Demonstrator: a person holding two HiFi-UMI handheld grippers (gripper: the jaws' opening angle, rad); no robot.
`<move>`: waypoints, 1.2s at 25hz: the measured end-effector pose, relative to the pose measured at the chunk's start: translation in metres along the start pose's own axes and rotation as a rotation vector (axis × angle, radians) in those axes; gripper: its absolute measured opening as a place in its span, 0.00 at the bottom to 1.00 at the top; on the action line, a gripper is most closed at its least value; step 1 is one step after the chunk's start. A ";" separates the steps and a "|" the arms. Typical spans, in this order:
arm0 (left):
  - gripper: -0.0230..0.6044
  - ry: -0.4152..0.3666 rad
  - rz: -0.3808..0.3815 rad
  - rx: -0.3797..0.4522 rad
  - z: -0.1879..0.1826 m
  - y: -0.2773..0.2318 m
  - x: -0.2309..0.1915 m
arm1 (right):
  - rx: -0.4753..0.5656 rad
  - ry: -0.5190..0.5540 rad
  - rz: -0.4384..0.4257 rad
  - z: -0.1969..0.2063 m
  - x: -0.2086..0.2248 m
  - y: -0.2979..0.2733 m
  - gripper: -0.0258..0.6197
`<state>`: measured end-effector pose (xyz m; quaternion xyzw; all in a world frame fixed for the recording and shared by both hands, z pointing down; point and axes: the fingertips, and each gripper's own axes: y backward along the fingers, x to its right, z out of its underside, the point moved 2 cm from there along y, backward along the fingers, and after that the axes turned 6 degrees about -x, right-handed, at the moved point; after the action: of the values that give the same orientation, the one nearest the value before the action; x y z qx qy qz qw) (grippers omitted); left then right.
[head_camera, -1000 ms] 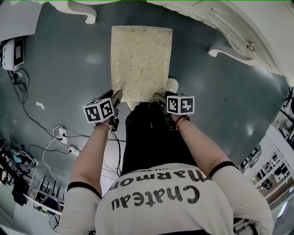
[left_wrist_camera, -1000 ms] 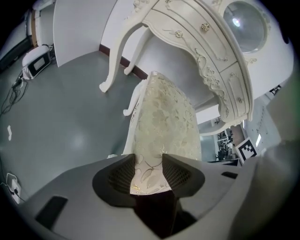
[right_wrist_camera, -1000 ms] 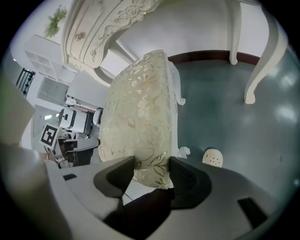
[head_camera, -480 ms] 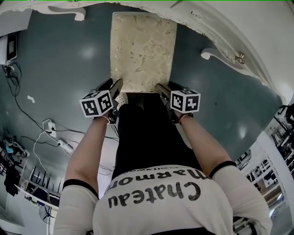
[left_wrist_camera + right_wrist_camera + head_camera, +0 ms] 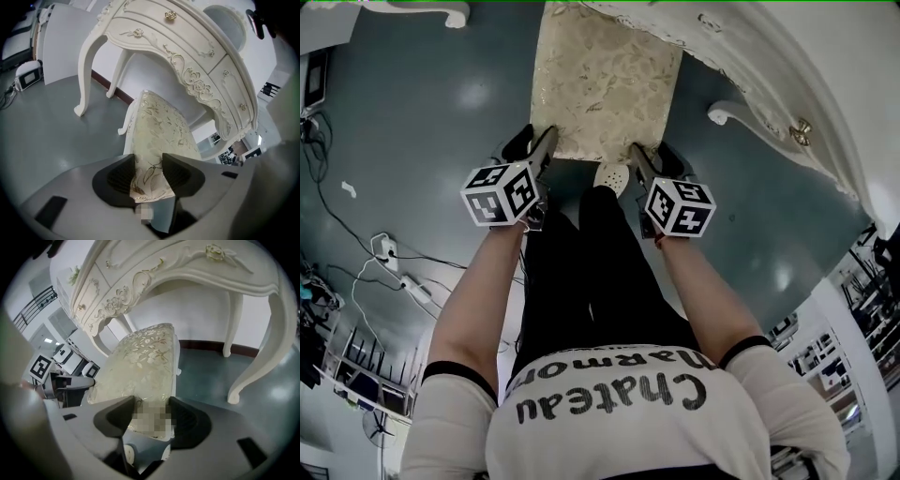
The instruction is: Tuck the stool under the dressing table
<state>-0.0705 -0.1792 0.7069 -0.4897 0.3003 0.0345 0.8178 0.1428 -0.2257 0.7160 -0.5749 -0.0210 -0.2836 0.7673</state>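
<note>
Cream brocade stool (image 5: 605, 80) slid further under ornate white dressing table (image 5: 750, 66), long axis pointing ahead. Left gripper (image 5: 536, 148), right gripper (image 5: 645, 155) clamp its near corners.

The stool (image 5: 605, 84) has slid toward 12 o'clock, and its far end is now under the bench (image 5: 750, 56) edge. The left tongs (image 5: 546, 141) and right tongs (image 5: 636, 155), clamped on its near corners, have travelled along.
</note>
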 end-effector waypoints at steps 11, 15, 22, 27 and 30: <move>0.33 -0.198 0.013 0.070 -0.052 -0.038 0.022 | 0.147 0.128 0.088 -0.060 0.028 -0.008 0.42; 0.33 -0.262 -0.002 0.127 -0.079 -0.051 0.025 | 0.209 0.158 0.092 -0.086 0.033 -0.016 0.42; 0.33 -0.311 0.015 0.256 -0.111 -0.063 0.027 | 0.317 0.157 0.107 -0.116 0.039 -0.023 0.42; 0.33 -0.362 0.031 0.328 -0.136 -0.073 0.030 | 0.416 0.177 0.130 -0.138 0.042 -0.027 0.42; 0.34 -0.388 0.044 0.378 -0.147 -0.077 0.030 | 0.478 0.187 0.133 -0.148 0.044 -0.029 0.42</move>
<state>-0.0861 -0.3470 0.7018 -0.3058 0.1497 0.0888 0.9360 0.1224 -0.3810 0.7071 -0.3486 0.0215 -0.2714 0.8968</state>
